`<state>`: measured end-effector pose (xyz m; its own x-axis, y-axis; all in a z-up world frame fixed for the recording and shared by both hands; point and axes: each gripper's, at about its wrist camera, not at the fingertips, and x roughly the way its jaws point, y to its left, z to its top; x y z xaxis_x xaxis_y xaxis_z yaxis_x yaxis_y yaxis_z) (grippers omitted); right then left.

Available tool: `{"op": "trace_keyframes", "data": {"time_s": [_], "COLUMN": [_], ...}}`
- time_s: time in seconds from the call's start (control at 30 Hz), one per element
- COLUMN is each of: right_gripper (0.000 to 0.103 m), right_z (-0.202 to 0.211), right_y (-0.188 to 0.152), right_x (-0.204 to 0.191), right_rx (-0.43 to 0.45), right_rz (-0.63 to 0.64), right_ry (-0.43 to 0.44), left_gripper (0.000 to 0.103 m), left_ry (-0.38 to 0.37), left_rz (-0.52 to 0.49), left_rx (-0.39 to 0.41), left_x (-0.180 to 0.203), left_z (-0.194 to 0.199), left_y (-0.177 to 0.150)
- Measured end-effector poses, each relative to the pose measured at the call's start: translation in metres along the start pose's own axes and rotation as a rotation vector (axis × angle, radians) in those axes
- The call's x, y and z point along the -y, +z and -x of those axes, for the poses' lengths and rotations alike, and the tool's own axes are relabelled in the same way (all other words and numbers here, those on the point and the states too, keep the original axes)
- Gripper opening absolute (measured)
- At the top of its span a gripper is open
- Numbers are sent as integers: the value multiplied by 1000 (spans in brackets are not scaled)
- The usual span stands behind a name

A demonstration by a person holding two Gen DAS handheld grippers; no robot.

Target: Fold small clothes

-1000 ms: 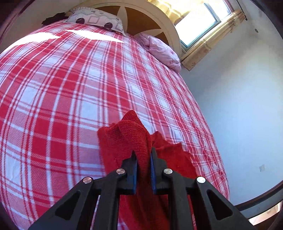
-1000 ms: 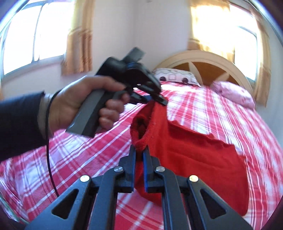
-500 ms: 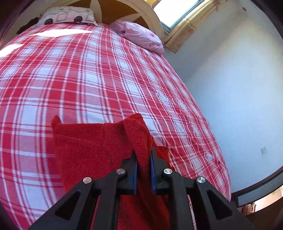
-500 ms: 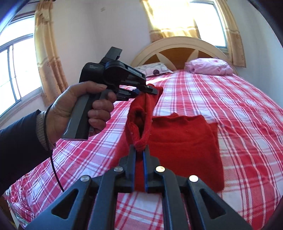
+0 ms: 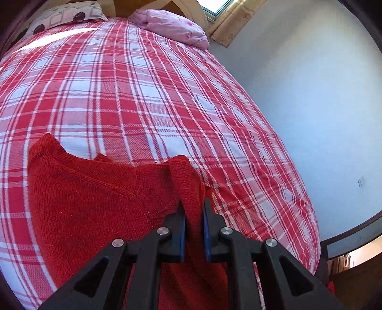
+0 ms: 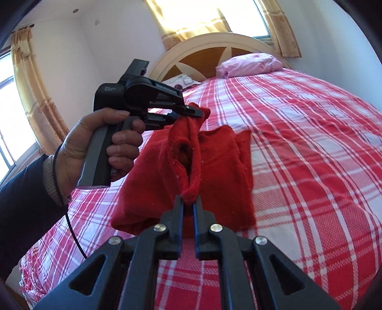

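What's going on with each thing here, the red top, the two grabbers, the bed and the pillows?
Red knit top: partly lifted, the rest draped on the bed.
Left gripper: shut on the top's edge.
Right gripper: shut on the top's edge.
Bed: covered by a flat checked sheet.
Pink pillow: lying at the headboard.
Patterned pillow: lying at the headboard.

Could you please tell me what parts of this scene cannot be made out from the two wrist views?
- Red knitted garment: its lower part is hidden behind the left gripper in the left wrist view, so its full shape is unclear.
- Right wrist view: the right gripper covers the garment's near edge.
- Person's left hand: the sleeve is cut off by the frame edge.
- Patterned pillow: mostly hidden behind the left gripper.
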<state>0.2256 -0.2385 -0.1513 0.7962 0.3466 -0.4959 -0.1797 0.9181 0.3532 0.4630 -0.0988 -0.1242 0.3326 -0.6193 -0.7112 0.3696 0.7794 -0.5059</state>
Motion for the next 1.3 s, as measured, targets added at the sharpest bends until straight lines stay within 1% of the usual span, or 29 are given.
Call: {"op": "trace_keyframes", "data": {"time_s": [0.17, 0.3, 0.43, 0.53, 0.57, 0.6, 0.63, 0.67, 0.73, 0.77, 0.8, 0.83, 0.87, 0.9, 0.97, 1.1, 1.2, 1.27, 1.3], "right_gripper": [9, 9, 10, 14, 17, 19, 19, 19, 20, 23, 35, 43, 60, 62, 62, 52, 48, 47, 44], "right_z": [-1, -8, -6, -2, 1, 6, 12, 17, 29, 31, 33, 32, 29, 25, 12, -23, -46, -64, -71], "right_y": [-4, -10, -11, -14, -15, -15, -15, -13, -4, 2, 9, 17, 24, 32, 44, 58, 59, 56, 53], "right_x": [19, 34, 43, 50, 52, 54, 57, 60, 59, 56, 50, 41, 33, 21, -1, -26, -25, -17, -13], "right_rx": [-13, -60, -79, -83, -79, -66, -45, -30, 23, 40, 52, 60, 69, 82, 68, 13, -44, -95, -112], "right_rz": [-55, -114, -147, -171, -177, -185, -195, -199, -188, -175, -157, -127, -102, -61, 20, 100, 103, 97, 97], "right_ry": [-14, -15, -25, -36, -53, -74, -96, -110, -137, -130, -111, -79, -59, -40, -24, -4, -16, -50, -74], "left_gripper": [12, 15, 15, 15, 16, 18, 29, 46, 60, 60, 60, 60, 60, 60, 60, 60, 60, 60, 60], "left_ry": [48, 106, 117, 144, 153, 156, 169, 198, 252, 267, 283, 304, 326, 343, 359, 375, 370, 368, 362], "left_rz": [-49, -95, -177, -270, -290, -299, -306, -310, -315, -317, -323, -327, -328, -324, -308, -308, -316, -320, -321], "left_rx": [-28, -40, 9, 86, 109, 122, 142, 161, 204, 222, 228, 223, 215, 212, 196, 188, 170, 167, 164], "left_x": [11, 24, 46, 57, 56, 54, 48, 43, 30, 25, 19, 15, 12, 10, 3, -1, -3, -4, -4], "left_z": [-21, -32, -11, 21, 34, 42, 53, 61, 76, 81, 86, 88, 88, 88, 87, 83, 77, 73, 72], "left_y": [-2, -6, -10, -24, -32, -37, -47, -55, -74, -83, -91, -97, -102, -107, -116, -133, -140, -142, -144]}}
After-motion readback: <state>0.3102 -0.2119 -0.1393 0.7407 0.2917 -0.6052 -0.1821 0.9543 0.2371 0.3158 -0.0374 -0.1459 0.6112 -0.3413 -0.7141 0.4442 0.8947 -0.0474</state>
